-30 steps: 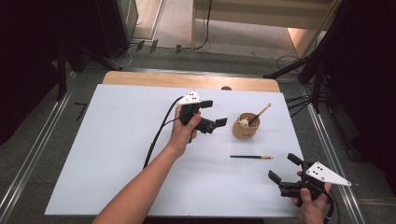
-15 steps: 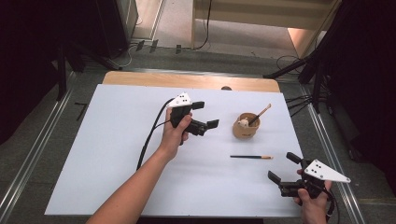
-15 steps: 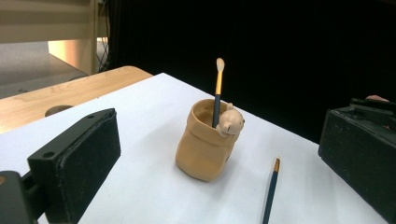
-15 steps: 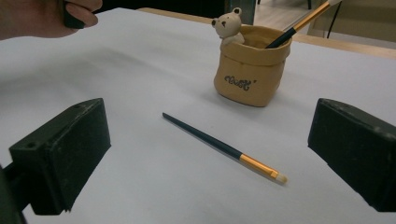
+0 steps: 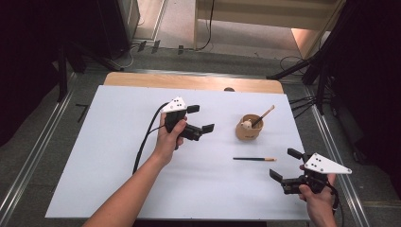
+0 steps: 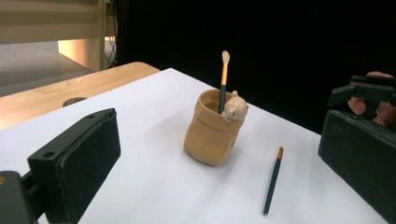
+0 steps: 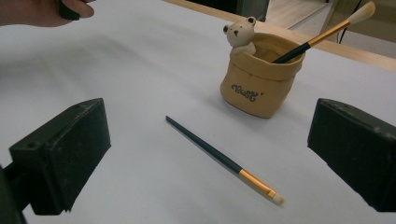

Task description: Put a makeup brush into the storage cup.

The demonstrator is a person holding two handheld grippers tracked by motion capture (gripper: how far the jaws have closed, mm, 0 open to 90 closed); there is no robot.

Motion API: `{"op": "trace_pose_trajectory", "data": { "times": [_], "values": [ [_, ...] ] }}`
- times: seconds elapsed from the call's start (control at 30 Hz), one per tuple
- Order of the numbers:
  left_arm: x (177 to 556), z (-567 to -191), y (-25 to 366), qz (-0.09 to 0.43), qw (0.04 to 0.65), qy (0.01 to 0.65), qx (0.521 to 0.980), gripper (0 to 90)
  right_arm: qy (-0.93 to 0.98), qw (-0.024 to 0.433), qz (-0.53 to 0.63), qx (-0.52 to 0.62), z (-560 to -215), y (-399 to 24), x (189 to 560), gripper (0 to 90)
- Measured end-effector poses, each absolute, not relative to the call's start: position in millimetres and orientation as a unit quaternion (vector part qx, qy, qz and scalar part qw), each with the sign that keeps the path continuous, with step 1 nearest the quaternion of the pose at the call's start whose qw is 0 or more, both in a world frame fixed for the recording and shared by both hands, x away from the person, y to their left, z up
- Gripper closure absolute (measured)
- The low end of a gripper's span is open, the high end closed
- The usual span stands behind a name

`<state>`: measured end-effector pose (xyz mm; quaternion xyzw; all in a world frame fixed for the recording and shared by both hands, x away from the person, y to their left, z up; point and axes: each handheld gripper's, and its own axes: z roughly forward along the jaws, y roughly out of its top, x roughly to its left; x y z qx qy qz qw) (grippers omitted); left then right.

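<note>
Currently, item list w/ positions:

1. Loose brush (image 5: 254, 159) – dark handle, orange ferrule, pale tip. Lies flat on white table (image 5: 94, 142), long axis roughly across the table in high view, tip end toward the person's right. Sits just in front of the cup, apart from it, not touching.

2. Cup (image 5: 249, 127) – tan, sack-shaped, small bear figure on rim. Holds a second brush (image 5: 263, 115) leaning out, bristle end up.

3. Right gripper (image 5: 286, 167) – held low at near right corner of table; jaws spread wide, nothing between them. Right gripper view: loose brush (image 7: 219, 158) lies between the two pads' sightlines but farther out, diagonal, tip end nearer the camera, handle end pointing away toward cup (image 7: 261, 79).

4. Left gripper (image 5: 201, 118) – mid-table, left of cup, jaws wide, empty. Left gripper view: cup (image 6: 212, 130) ahead, loose brush (image 6: 273, 179) off to the right of it.

Key relation: loose brush lies between the two grippers, nearer the right one by my read; from right gripper it's ahead and toward table centre. Handle runs oblique to the right jaws' gap, so a pinch across the handle likely needs some wrist turn first, plus a reach fwd and down. Judgement: probable job is getting the loose brush into the cup w/ the other; pickup not yet begun.
</note>
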<state>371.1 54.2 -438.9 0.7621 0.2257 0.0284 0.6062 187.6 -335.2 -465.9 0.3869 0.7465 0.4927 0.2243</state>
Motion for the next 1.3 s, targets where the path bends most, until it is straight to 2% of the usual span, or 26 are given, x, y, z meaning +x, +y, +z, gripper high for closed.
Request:
{"op": "trace_pose_trajectory", "data": {
  "times": [0.53,1.3],
  "values": [
    [356,-442,70,0.036,0.604,0.227,0.763,0.0,0.772,0.2,0.472,0.376,-456,-334,208,0.0],
    [335,-449,104,0.044,0.608,0.243,0.755,0.0,0.781,0.175,0.468,0.376,-467,-327,237,0.0]
  ]
}}
